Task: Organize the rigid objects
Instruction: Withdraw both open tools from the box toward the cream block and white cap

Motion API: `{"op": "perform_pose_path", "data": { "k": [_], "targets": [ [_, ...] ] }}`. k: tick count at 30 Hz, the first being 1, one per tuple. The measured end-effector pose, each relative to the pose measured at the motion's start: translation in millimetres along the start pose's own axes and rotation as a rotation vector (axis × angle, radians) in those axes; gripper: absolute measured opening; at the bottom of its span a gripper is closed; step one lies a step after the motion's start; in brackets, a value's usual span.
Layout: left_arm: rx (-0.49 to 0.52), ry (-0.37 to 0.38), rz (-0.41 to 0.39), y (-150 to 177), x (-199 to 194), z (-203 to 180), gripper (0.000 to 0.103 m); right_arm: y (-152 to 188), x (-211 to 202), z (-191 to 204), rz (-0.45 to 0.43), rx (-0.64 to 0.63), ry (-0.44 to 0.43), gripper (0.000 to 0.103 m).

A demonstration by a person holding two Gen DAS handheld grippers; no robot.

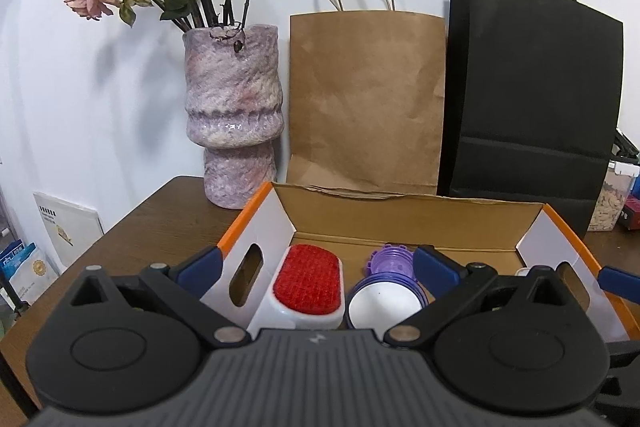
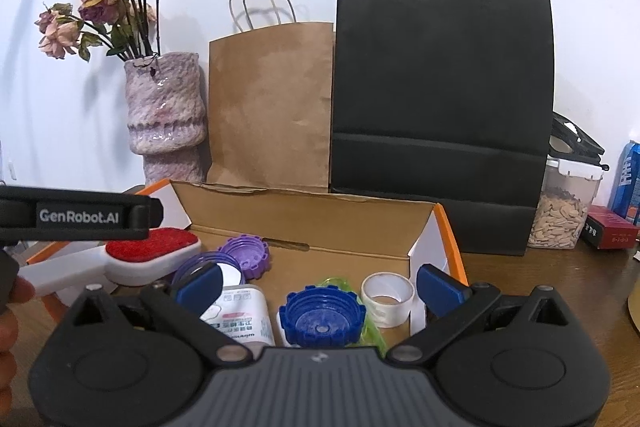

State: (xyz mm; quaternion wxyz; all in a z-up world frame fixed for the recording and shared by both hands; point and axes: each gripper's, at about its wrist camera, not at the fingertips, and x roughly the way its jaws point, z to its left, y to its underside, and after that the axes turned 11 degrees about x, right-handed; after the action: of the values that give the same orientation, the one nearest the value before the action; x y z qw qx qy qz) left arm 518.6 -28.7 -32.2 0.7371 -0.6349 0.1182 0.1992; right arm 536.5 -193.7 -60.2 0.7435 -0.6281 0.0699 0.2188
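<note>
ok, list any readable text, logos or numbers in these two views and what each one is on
"GenRobot.AI": white lettering on the black left gripper body, right wrist view.
White bottle label in the cardboard box: printed text, too small and turned to read.
Blue can: white characters, blurred.
Red box: small print, unreadable.
White booklet and blue packet: print too small.

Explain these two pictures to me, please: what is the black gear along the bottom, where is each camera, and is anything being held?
No robot here: a person holds a two-finger gripper in each hand, with a camera on each looking along its blue-tipped fingers. One picture is from the left gripper, the other from the right gripper. Both are open and hold nothing. They hover over a cardboard box on a brown table. Inside lie a red brush, a purple cap, a blue cap, a tape roll and a white bottle. Behind stand a vase, a brown bag and a black bag.
</note>
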Motion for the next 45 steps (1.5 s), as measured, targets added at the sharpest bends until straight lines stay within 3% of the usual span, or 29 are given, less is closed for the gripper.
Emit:
{"op": "perform_pose_path", "data": {
  "k": [28,45],
  "targets": [
    [0.014,0.025,-0.05,34,-83,-3,0.103,36,-77,-11,0.018,-0.025,0.032,0.103],
    [0.077,0.072,-0.017,65,-112,-20,0.103,60,-110,-24,0.067,-0.035,0.051,0.103]
  ]
}}
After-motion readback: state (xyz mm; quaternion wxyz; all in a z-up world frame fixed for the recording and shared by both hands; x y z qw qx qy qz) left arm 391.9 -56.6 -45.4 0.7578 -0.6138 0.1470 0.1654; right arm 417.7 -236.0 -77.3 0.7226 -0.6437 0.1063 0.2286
